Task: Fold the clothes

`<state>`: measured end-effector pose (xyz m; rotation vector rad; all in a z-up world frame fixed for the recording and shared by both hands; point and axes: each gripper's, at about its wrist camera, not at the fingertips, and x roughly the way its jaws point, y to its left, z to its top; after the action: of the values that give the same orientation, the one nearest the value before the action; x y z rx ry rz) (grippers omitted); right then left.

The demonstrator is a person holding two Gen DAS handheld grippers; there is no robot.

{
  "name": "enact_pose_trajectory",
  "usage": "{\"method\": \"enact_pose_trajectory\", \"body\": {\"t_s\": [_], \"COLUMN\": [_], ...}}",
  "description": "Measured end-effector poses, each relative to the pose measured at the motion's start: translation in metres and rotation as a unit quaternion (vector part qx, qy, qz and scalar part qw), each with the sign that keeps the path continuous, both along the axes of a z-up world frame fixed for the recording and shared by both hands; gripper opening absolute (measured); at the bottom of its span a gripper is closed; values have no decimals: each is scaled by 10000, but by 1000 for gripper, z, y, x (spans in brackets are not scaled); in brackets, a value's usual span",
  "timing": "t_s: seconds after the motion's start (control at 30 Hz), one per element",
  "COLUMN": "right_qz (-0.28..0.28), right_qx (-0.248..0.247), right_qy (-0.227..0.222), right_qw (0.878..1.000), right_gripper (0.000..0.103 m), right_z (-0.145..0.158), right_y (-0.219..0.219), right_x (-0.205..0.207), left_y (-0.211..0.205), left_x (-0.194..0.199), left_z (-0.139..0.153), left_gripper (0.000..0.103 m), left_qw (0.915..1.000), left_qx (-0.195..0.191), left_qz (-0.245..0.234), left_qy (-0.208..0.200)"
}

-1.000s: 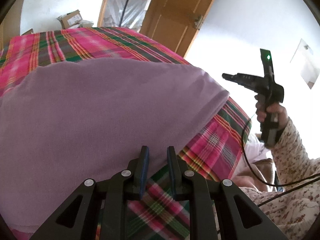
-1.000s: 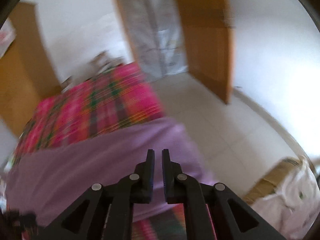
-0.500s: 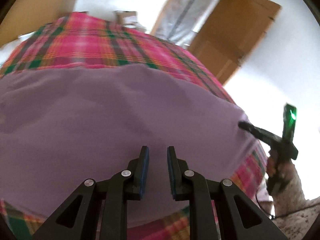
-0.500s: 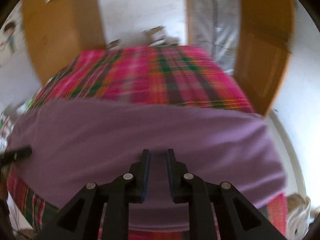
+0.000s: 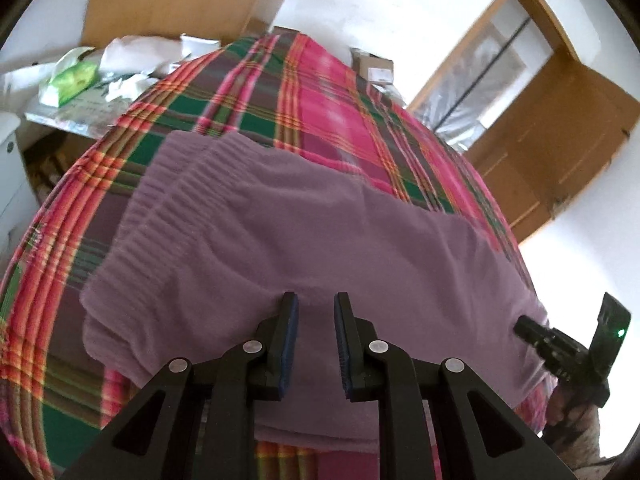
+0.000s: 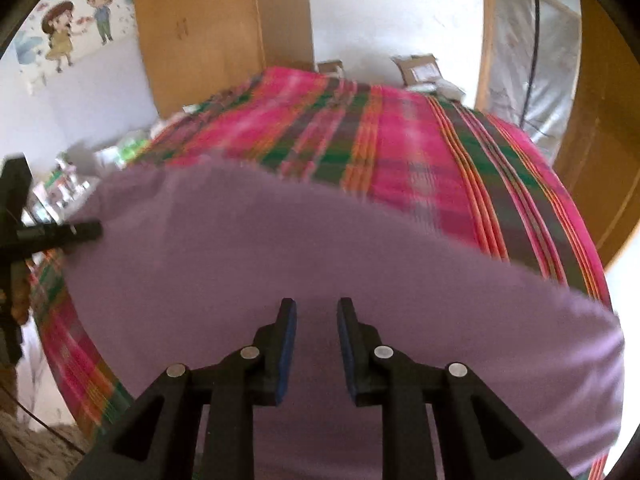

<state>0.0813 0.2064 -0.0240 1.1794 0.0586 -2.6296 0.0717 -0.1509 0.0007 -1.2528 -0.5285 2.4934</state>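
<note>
Across the centre of both views lies the purple garment (image 5: 304,232), spread flat on the plaid bedspread (image 5: 320,92), which is pink, green and orange. Garment detail, left wrist view: two ribbed cuffs (image 5: 160,200) sit at the centre left of the frame, one overlapping the other. Left gripper (image 5: 316,308): lower centre of its own frame, fingers parted with a clear gap, nothing between them, tips over the garment's near part; contact with the fabric cannot be determined. Right gripper (image 6: 316,312): lower centre of its own frame, fingers likewise parted and empty, over the purple fabric. The right gripper also appears at the lower right of the left wrist view, with a green light (image 5: 621,333) showing on its body. Wooden door (image 5: 560,136): upper right. Cartoon wall sticker (image 6: 76,20): upper left of the right wrist view, which is motion-blurred
</note>
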Motion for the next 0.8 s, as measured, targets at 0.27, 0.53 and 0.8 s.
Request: {"method": "enact_pose_trajectory", "body": {"t_s": [0.27,0.53,0.8], "right_qz": [212,424,470], "right_qx": [-460,-583,-852], "right_qy": [-73,-696,-569], "right_qw": [9987,9950,9936], "right_gripper": [22,22,24], "right_z": [22,-19,-5], "right_y": [-23,-49,-40], "right_x": [-69,-97,-101], "left_y": [7,9,-10], "left_x": [-39,-103,-109], "left_z": [27,14,-4], "left_gripper": [19,19,19], "left_qw": [9994,9998,9996], "left_qx": [-95,-159,148], "left_qz": [-154,-19,83], "left_qy": [291,-77,-223]}}
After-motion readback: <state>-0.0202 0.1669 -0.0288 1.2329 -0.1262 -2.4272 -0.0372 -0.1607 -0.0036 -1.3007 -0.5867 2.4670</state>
